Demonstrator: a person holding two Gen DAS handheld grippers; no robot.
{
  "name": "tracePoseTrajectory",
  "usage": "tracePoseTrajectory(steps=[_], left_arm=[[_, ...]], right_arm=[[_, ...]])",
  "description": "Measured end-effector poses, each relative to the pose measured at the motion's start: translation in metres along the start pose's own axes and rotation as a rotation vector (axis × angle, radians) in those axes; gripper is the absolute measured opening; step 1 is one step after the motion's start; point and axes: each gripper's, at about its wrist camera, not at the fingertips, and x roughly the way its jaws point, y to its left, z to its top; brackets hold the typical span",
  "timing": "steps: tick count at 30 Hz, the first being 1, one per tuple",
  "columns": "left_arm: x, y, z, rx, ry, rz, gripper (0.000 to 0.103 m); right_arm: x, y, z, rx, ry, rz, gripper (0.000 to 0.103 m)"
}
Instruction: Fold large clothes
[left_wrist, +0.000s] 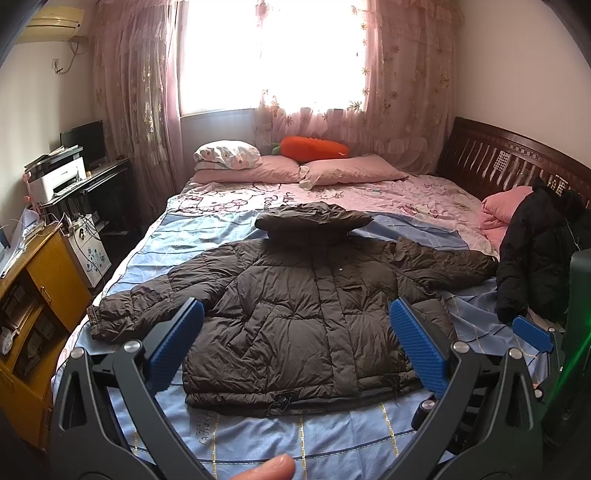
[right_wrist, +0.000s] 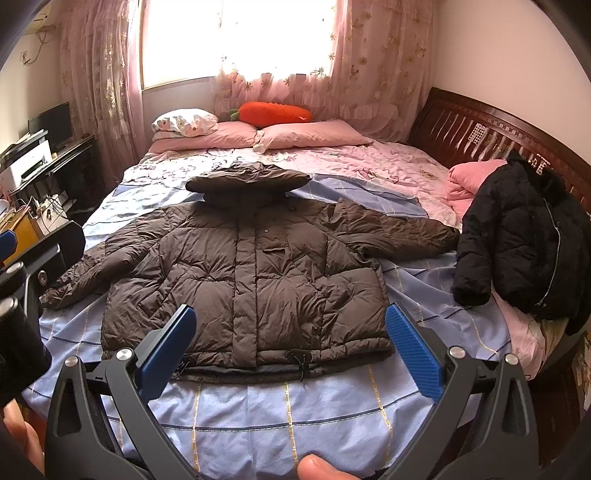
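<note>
Brown puffer jacket (left_wrist: 306, 306) lay flat on the bed (left_wrist: 332, 435), front up, straight ahead of both my hand-held grippers and a bit below them. Left hand-held gripper (left_wrist: 295, 350) was spread wide w/ nothing between the blue pads; right hand-held gripper (right_wrist: 291, 347) same, released and empty. Neither touched the fabric, both hung over the near edge of the bed, just short of the hem.

Handling, as I judged it: light for its bulk, soft, puffy w/ down, so it would compress in the pinch and spring back. Shell looked slick and crinkly, so a shallow bite might slip. Better to take a deep pinch at a seam or edge: cuff of left sleeve (left_wrist: 110, 317) for my left side, right sleeve (right_wrist: 413, 229) or shoulder for my right, or the two hem corners.

Orientation: hood (left_wrist: 314, 218) pointed away from me toward the pillows (left_wrist: 295, 168), hem w/ drawcord toggles nearest me. Body's long axis ran away from the grippers, collar to hem; sleeves spread out to the left and right, crosswise, making the whole thing widest side to side.

Black jacket (right_wrist: 517, 251) sat heaped off to the right, apart from the brown one's right cuff, though near it.
</note>
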Motion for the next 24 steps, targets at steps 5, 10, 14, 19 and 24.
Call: tracePoseTrajectory(steps=[5, 10, 14, 19, 24], left_arm=[[0.001, 0.001, 0.000, -0.001, 0.003, 0.000, 0.101], [0.002, 0.002, -0.001, -0.002, 0.004, -0.001, 0.101], [0.003, 0.003, -0.002, -0.002, 0.007, -0.003, 0.101], [0.005, 0.003, -0.004, 0.000, 0.010, -0.001, 0.101], [0.012, 0.003, -0.007, 0.001, 0.026, 0.001, 0.101]], right_arm=[[0.001, 0.000, 0.001, -0.001, 0.007, 0.005, 0.102], [0.002, 0.000, 0.000, 0.000, 0.012, 0.009, 0.102], [0.004, 0.000, 0.000, -0.002, 0.015, 0.010, 0.102], [0.007, 0.001, -0.001, -0.001, 0.023, 0.011, 0.102], [0.013, 0.000, -0.003, 0.001, 0.038, 0.013, 0.102]])
